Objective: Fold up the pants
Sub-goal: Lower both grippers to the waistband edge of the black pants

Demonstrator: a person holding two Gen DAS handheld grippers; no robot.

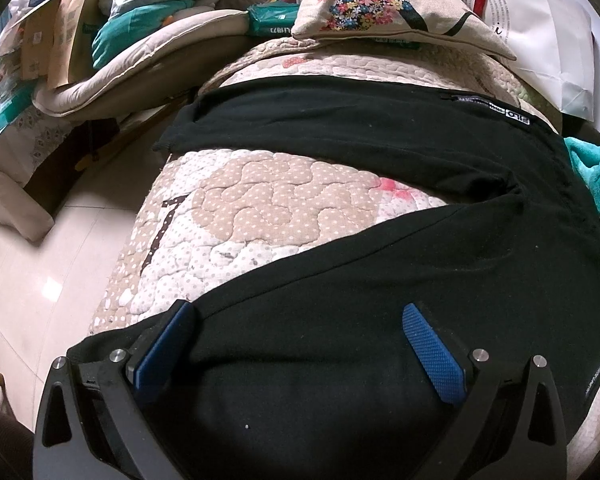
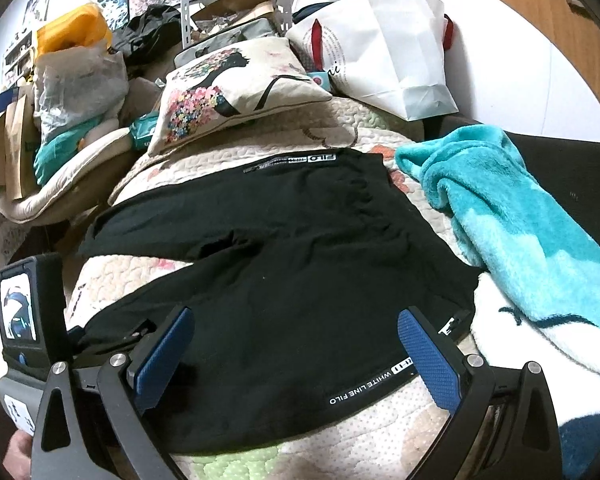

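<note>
Black pants (image 1: 380, 264) lie spread on a quilted cover (image 1: 260, 208), legs apart in a V with the waistband toward the right. In the right wrist view the pants (image 2: 300, 280) show a white-lettered side stripe (image 2: 372, 384) along the near edge. My left gripper (image 1: 300, 316) is open just above the near leg close to its cuff, nothing between its blue pads (image 1: 432, 352). My right gripper (image 2: 296, 320) is open over the near hip area of the pants, blue pads (image 2: 428, 356) apart and empty. The left gripper body (image 2: 32, 312) shows at the left of the right wrist view.
A flowered cushion (image 2: 228, 92) and a white paper bag (image 2: 384, 48) lie at the far end of the cover. A teal fleece blanket (image 2: 512, 216) is bunched beside the waistband on the right. Bags and boxes (image 1: 60, 40) pile at the left; tiled floor (image 1: 40, 272) lies below.
</note>
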